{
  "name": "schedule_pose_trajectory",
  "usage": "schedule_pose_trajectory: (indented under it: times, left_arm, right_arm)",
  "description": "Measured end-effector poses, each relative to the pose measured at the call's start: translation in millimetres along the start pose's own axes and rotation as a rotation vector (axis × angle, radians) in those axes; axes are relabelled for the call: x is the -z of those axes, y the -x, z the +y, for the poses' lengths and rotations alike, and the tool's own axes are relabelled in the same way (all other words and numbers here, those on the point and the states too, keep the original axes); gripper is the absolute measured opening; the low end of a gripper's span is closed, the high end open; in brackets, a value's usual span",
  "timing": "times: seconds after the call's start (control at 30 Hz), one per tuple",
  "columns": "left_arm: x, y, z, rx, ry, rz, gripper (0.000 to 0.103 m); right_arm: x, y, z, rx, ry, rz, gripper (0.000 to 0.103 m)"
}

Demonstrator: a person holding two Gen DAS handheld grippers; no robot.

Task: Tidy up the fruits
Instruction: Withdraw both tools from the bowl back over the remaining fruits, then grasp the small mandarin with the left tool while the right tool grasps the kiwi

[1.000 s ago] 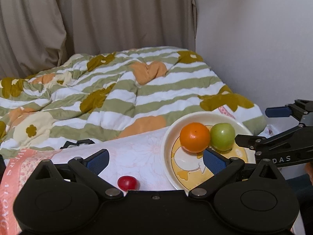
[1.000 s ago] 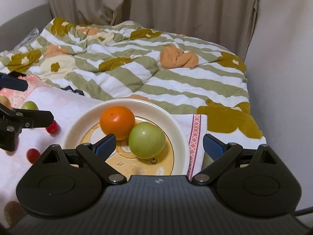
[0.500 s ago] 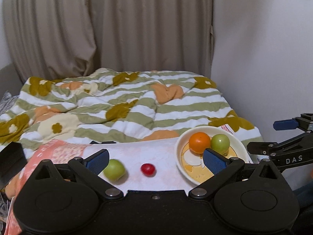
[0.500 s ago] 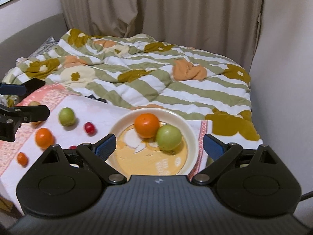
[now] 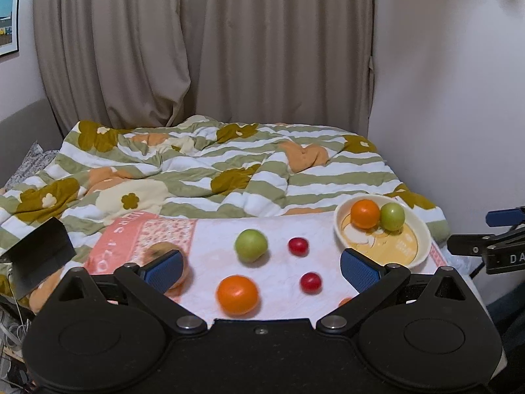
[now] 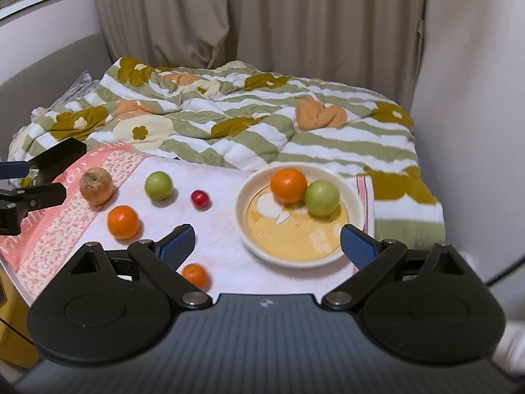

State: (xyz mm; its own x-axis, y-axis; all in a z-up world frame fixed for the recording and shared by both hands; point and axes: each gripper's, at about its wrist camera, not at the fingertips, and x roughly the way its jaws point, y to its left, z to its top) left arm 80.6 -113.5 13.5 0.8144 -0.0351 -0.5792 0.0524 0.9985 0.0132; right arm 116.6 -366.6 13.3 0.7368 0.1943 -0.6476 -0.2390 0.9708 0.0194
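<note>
Nearest, both grippers hang empty with jaws spread: the left gripper (image 5: 261,271) just short of the loose orange (image 5: 237,294), the right gripper (image 6: 267,243) before the plate (image 6: 356,207). Beyond, on the towel-covered worktop (image 6: 216,239), lie cherry tomatoes (image 5: 310,282), a green apple (image 5: 250,245) and a brownish apple (image 6: 96,185). Farther right, the plate holds an orange and a green apple. Nothing blocks the left gripper's nearer reach.

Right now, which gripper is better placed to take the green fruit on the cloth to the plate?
Probably the left gripper: it is open, and the green fruit lies almost straight ahead between its fingers. The right gripper, also open, faces the plate instead.
</note>
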Motion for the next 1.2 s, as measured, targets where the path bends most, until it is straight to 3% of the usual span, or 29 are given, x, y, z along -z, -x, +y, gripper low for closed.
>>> schedule_pose_trajectory:
  times: [0.37,0.7,0.9,1.0,1.2]
  left_arm:
    - [48,1,52,0.075,-0.098,0.036,0.103]
    - [95,-47,71,0.121,-0.104,0.124,0.101]
    - [112,-71,74,0.130,-0.067,0.158,0.090]
    - [118,-82,74,0.137,-0.044,0.179,0.076]
    - [125,-96,75,0.134,-0.018,0.219,0.060]
  right_arm:
    - [55,11,71,0.084,-0.129,0.033,0.103]
    - [110,-34,114,0.113,-0.159,0.085,0.103]
    - [125,-57,125,0.091,-0.167,0.093,0.103]
    - [127,-67,128,0.094,-0.181,0.086,0.103]
    - [132,-82,132,0.094,-0.195,0.094,0.103]
